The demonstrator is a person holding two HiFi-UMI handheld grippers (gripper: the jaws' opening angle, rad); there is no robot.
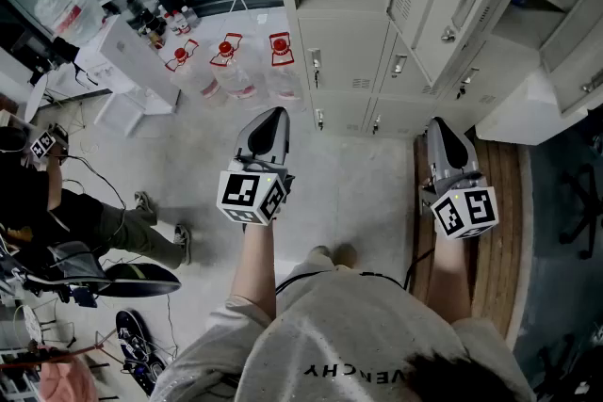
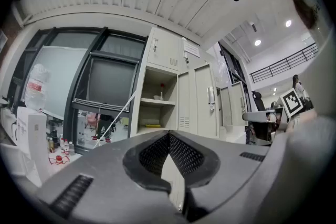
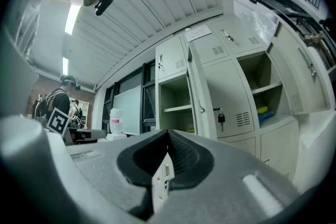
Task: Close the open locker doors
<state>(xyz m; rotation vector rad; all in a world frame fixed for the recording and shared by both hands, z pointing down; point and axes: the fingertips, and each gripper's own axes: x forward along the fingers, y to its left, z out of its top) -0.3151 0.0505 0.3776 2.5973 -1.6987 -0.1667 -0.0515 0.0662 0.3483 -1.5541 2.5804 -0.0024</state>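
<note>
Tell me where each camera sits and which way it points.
Head view: on the person's head, looking steeply down at floor, forearms, left gripper, right gripper.
Left gripper view: on the left gripper, looking along its shut jaws at the lockers.
Right gripper view: on the right gripper, jaws shut, facing lockers.
Shared: both gripper views show one open compartment.

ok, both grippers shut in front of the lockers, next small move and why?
Probably bring the right gripper forward to the outer face of the swung-out locker door. Its jaws are together and empty, it sits short of the lockers, and that door looks nearest on its side.
</note>
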